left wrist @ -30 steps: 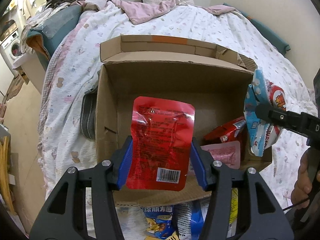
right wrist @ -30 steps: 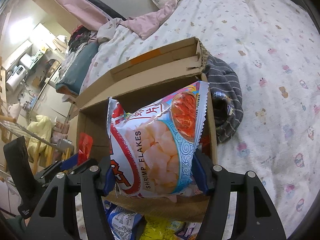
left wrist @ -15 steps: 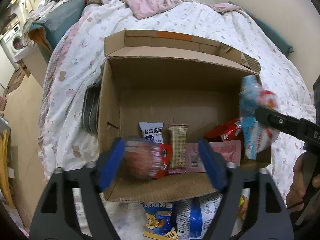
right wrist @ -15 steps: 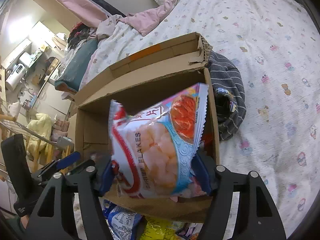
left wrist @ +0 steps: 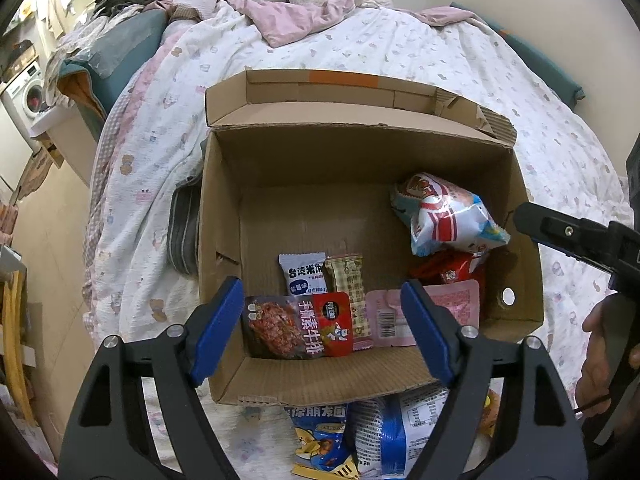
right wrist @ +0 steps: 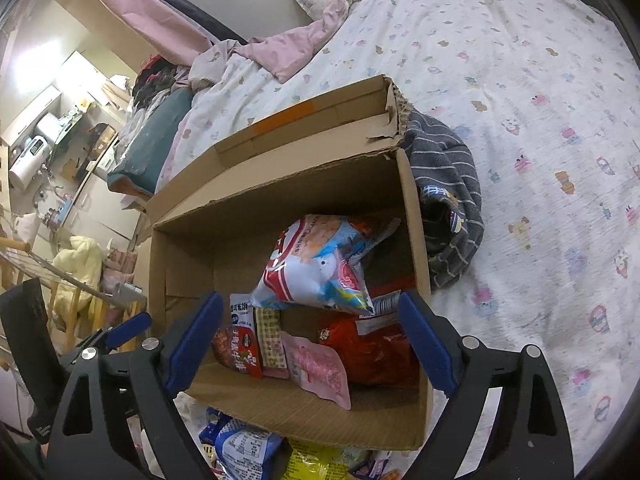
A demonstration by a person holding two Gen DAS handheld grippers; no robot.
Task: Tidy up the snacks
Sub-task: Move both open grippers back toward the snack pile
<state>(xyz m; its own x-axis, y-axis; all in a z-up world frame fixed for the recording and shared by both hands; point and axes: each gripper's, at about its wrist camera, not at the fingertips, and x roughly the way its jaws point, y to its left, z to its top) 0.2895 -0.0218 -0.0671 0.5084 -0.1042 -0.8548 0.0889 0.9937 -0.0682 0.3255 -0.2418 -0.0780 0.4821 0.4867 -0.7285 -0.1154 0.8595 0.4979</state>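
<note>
An open cardboard box [left wrist: 352, 120] stands on the bed. The red jerky pouch [left wrist: 298, 328] lies flat in its near left corner, below my left gripper [left wrist: 324, 332], which is open and holds nothing. The shrimp flakes bag [right wrist: 320, 268] rests tilted on a red bag [right wrist: 372, 348] at the box's right side. My right gripper [right wrist: 312, 336] hangs over the near rim; its jaws are opening with nothing between them. A blue-white packet [left wrist: 304, 274], a beige bar [left wrist: 346, 280] and a pink pouch [left wrist: 400, 316] also lie in the box.
More snack packs [left wrist: 360, 436] lie on the quilt in front of the box. A grey striped garment [right wrist: 452, 184] is bunched against the box's right wall. The patterned quilt [right wrist: 520, 80] spreads to the right; a washing machine [left wrist: 24, 92] stands far left.
Both grippers opened and let go. The red pouch dropped from the left one into the box's near left corner. The shrimp flakes bag fell from the right one onto the red bag.
</note>
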